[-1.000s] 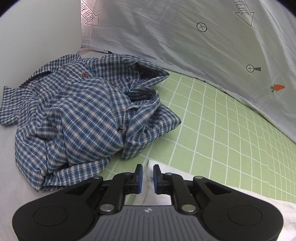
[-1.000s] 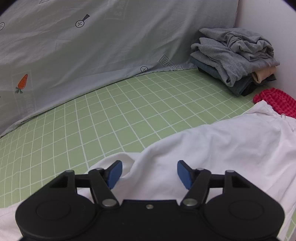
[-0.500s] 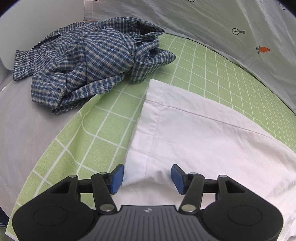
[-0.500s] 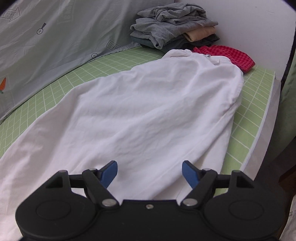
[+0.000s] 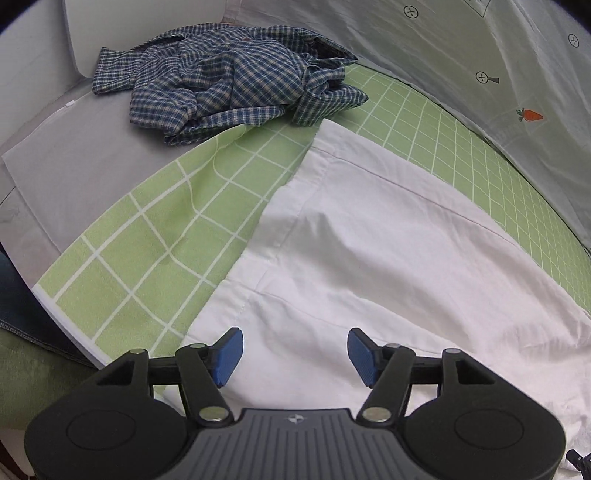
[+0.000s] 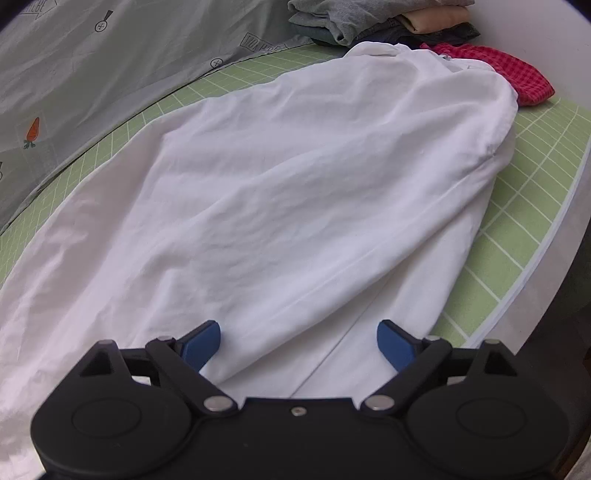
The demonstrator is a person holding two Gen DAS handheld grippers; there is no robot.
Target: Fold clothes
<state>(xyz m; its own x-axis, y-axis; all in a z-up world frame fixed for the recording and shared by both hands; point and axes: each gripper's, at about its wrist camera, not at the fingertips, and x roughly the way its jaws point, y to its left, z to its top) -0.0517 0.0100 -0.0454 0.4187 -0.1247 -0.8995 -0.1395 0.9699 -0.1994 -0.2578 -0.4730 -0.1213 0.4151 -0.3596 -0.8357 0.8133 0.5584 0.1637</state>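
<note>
Pulled back since a second ago: plaid shirt (image 5: pixel 236 77), then filling the left view, now small at 11 o'clock; folded pile (image 6: pixel 380 18) pushed up to 1 o'clock in the right view. White garment (image 5: pixel 369 266) spread flat on green grid mat (image 5: pixel 147 236), reaching from 6 o'clock up to red checked cloth (image 6: pixel 517 74). Left gripper (image 5: pixel 295 354) opening, pads wide apart above white fabric, pinching nothing. Right gripper (image 6: pixel 299 343) likewise opening wide, nothing clamped.
</note>
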